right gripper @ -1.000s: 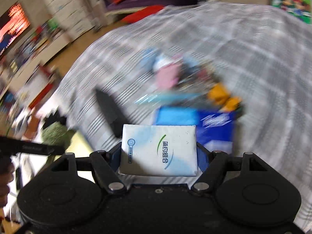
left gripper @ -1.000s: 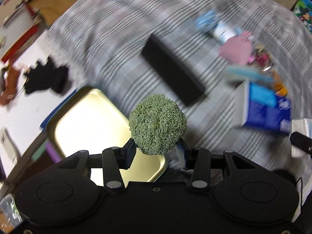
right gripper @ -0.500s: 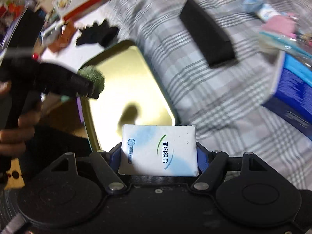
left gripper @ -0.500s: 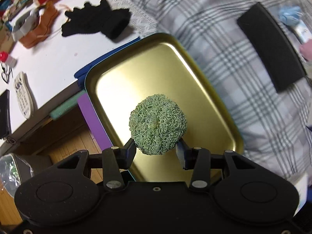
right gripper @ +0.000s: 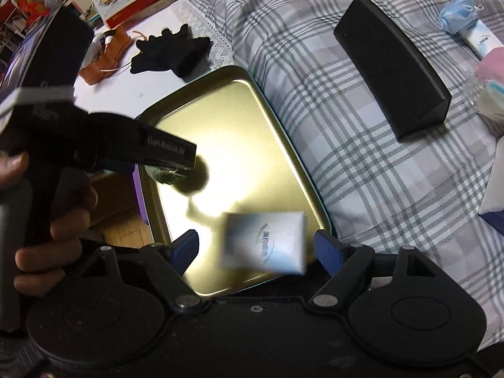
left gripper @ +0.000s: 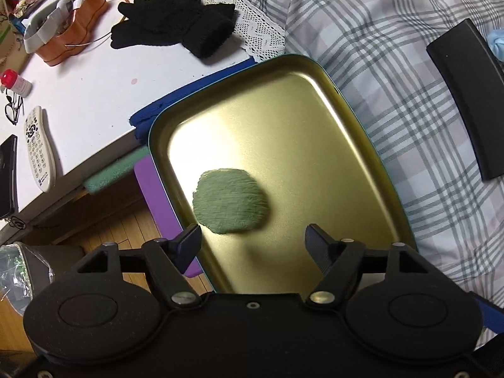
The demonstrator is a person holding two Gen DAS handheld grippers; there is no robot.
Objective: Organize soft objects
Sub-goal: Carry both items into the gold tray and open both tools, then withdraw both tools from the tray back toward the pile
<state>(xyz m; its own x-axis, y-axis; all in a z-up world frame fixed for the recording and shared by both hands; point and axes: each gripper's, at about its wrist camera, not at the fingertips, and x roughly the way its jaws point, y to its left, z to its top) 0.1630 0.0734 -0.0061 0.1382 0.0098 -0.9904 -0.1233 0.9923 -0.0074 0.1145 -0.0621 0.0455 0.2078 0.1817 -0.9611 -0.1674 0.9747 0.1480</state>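
Over the gold tray (left gripper: 356, 119), near its left rim: left gripper (left gripper: 253, 241) opening, pads clear of the blurred green ball (left gripper: 231, 204). Toward the tray's near edge: right gripper (right gripper: 256, 249) opening, blurred tissue pack (right gripper: 263, 242) loose between its pads.

Blurred green ball (left gripper: 231, 201), tissue pack (right gripper: 264, 242) over tray (left gripper: 352, 116)

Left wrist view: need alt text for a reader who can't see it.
The left gripper, its jaws opening, has let go of a blurred green scrubber ball over a gold metal tray on a plaid bedcover. Black gloves and a remote lie on the white table beside it.
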